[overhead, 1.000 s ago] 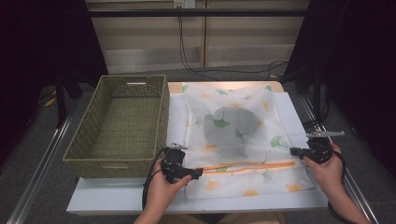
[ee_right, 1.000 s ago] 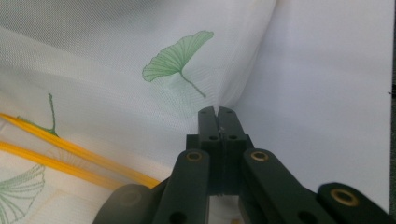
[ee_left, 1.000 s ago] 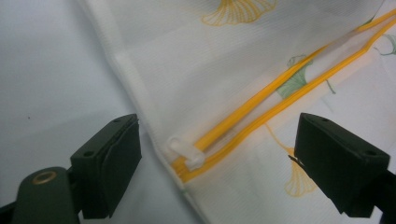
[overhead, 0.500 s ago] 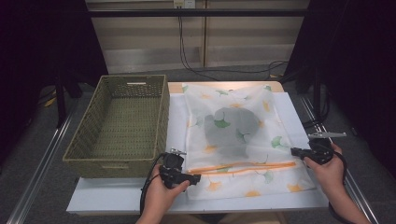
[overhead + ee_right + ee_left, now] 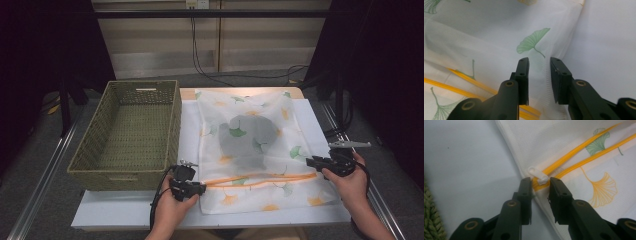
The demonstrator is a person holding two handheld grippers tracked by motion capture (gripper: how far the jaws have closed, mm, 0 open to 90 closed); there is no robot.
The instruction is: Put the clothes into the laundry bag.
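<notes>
**A:** Since the zipper pull (image 5: 537, 175) sits at the lower-left corner of the mesh laundry bag (image 5: 250, 145), just left of centre in the left gripper view, where are your jaws?

**B:** My left gripper (image 5: 539, 185) has just been closing; its jaws stand narrow on either side of the yellow zipper (image 5: 574, 160) end, just below the white pull, not yet pinching it as far as I can see. My right gripper (image 5: 539, 65) has just been opening; its jaws are narrowly apart over the bag's right edge, with mesh between them but not clamped.

**A:** How would you do it well?

**B:** I'd nudge the left jaws forward onto the pull itself, grip the tab rather than the tape, and have the right hold the far edge taut on the white worktop (image 5: 125, 210), so the slider runs straight. The grey garment (image 5: 247, 135) inside lies well clear; the wicker basket (image 5: 130, 130) waits at left.
</notes>
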